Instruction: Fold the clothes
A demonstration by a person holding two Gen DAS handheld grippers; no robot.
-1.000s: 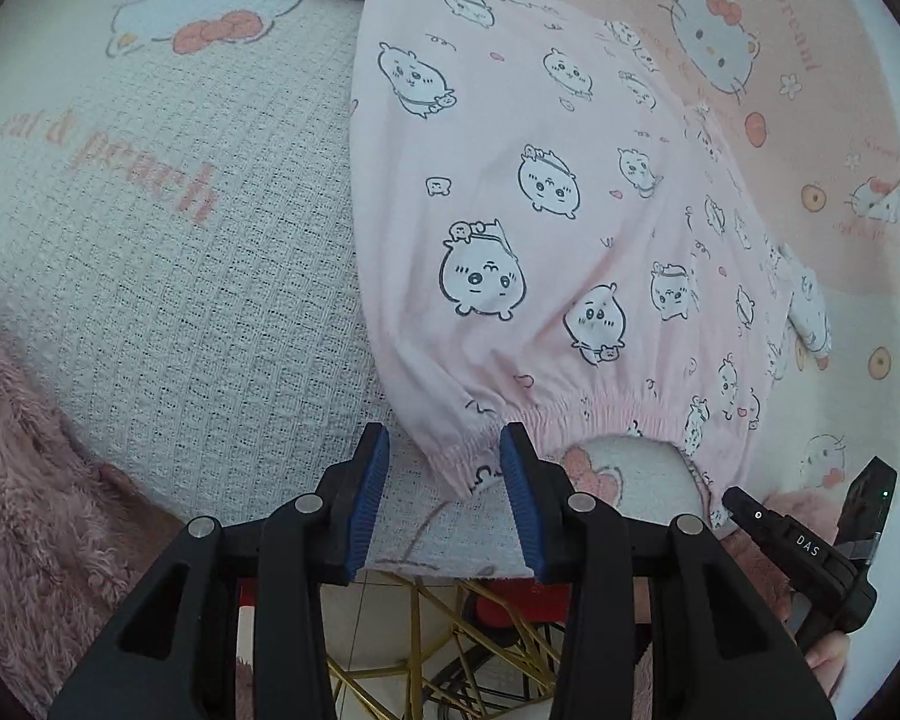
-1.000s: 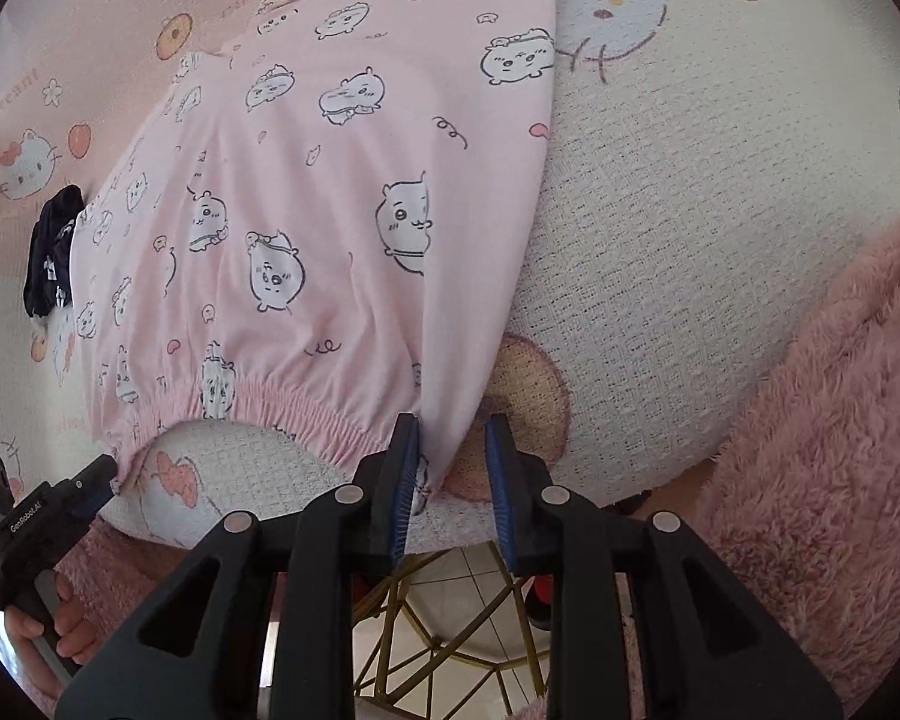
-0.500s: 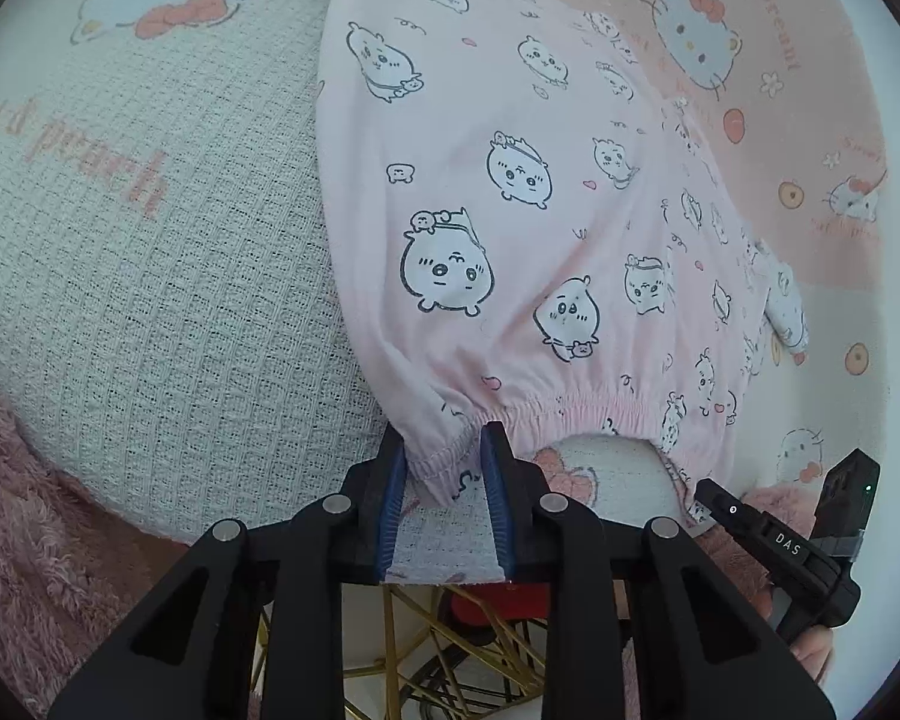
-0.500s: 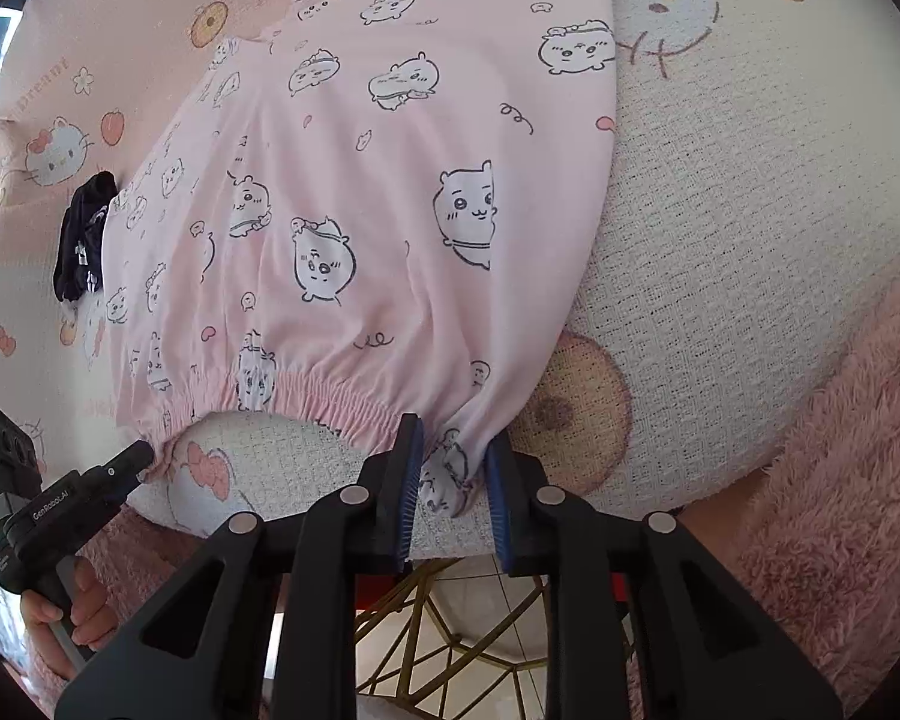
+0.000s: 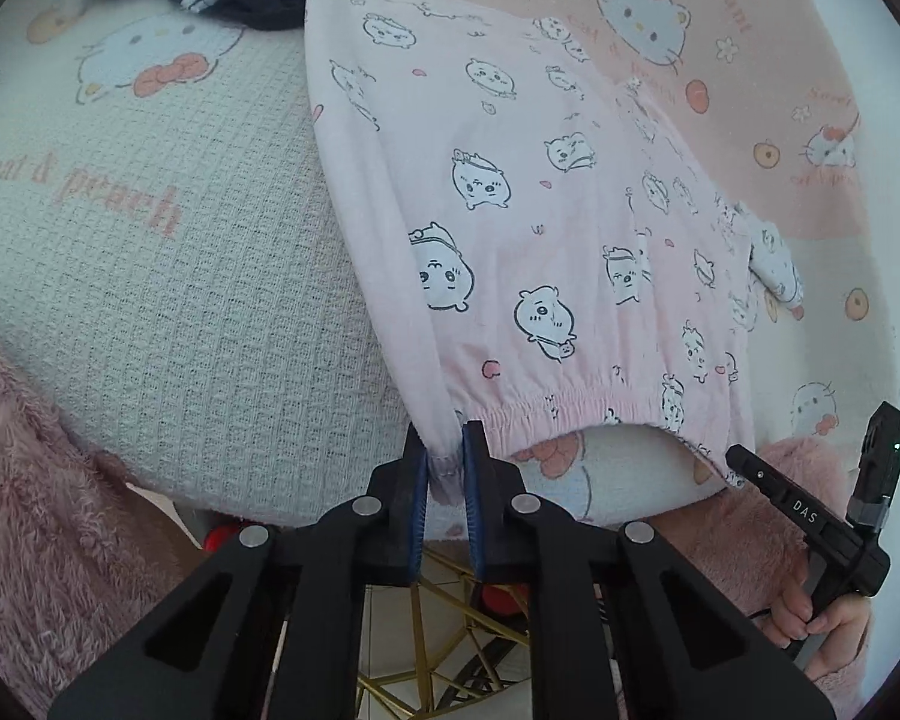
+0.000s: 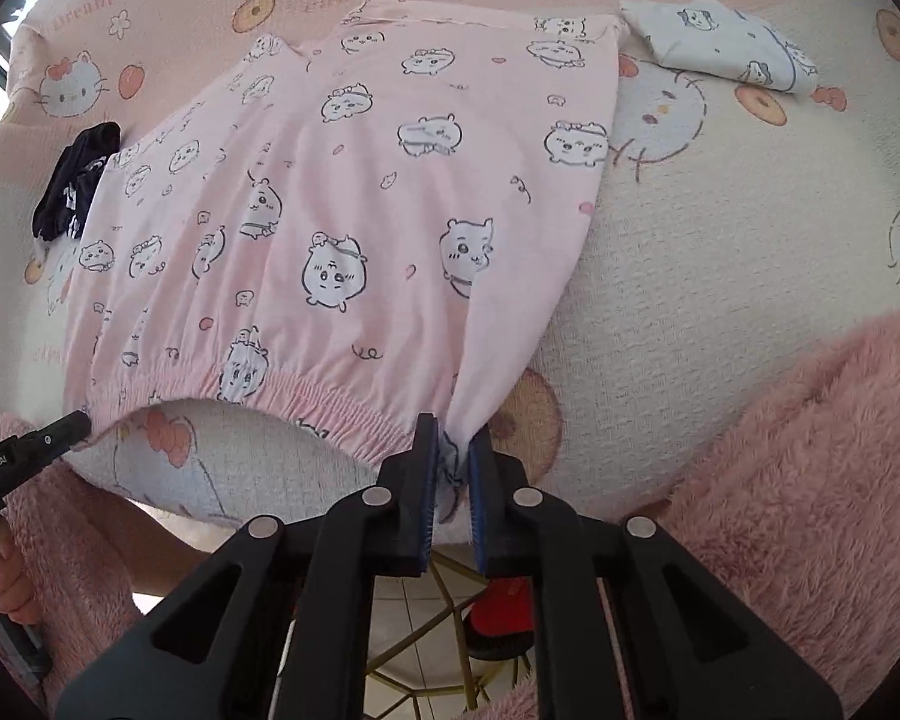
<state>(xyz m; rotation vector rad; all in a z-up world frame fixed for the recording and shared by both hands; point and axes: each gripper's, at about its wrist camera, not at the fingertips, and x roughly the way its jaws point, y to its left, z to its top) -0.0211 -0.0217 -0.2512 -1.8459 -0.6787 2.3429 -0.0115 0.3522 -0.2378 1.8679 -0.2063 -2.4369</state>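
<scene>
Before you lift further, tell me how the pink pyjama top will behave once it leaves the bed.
The pink pyjama top looks thin and floppy: its elastic hem already sags between the two pinched corners. It will probably hang limp and swing. It seems light, since the left hand-held gripper and right hand-held gripper raise it by small pinches.

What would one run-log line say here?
left gripper: closing on pink cartoon-print garment hem corner | right gripper: shut on other corner

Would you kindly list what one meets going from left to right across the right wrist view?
Left gripper → dark garment → pink pyjama garment → white folded garment.
</scene>
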